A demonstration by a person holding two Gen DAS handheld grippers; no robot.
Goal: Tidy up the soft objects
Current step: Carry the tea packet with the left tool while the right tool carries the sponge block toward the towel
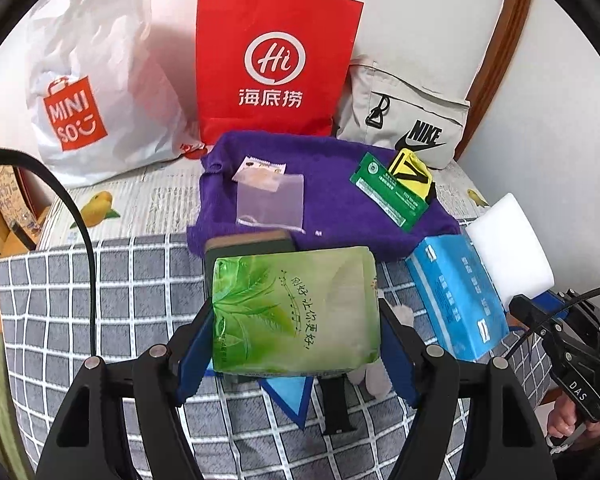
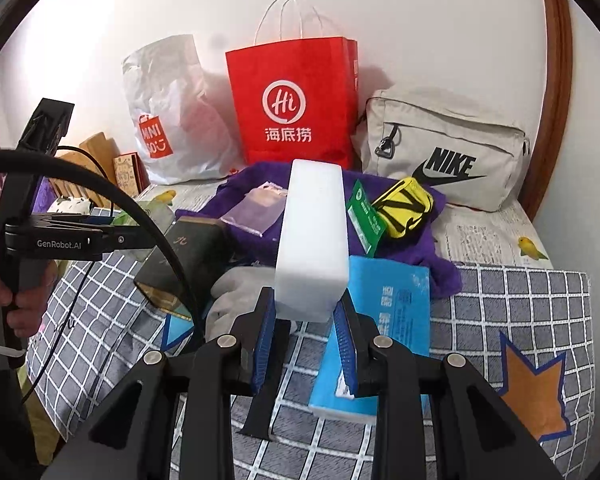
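Note:
My left gripper [image 1: 296, 336] is shut on a green tissue pack [image 1: 296, 312], held above the checked bed cover. My right gripper [image 2: 306, 312] is shut on a white foam block [image 2: 314, 236] that stands upright between its blue pads; the same white foam block [image 1: 508, 244] shows at the right of the left wrist view. A blue tissue pack [image 2: 384, 320] lies on the cover just right of the block. Behind lie a purple towel [image 1: 332, 200], a clear plastic bag [image 1: 270, 200], a green packet [image 1: 392, 192] and a yellow pouch [image 2: 404, 208].
A red paper bag [image 2: 296, 104], a white Miniso bag [image 2: 168, 120] and a beige Nike bag [image 2: 444, 148] stand against the wall. A dark box [image 2: 188, 256] and a grey soft toy [image 2: 232, 296] lie left of the block. A hand [image 2: 4, 292] holds the left gripper's handle.

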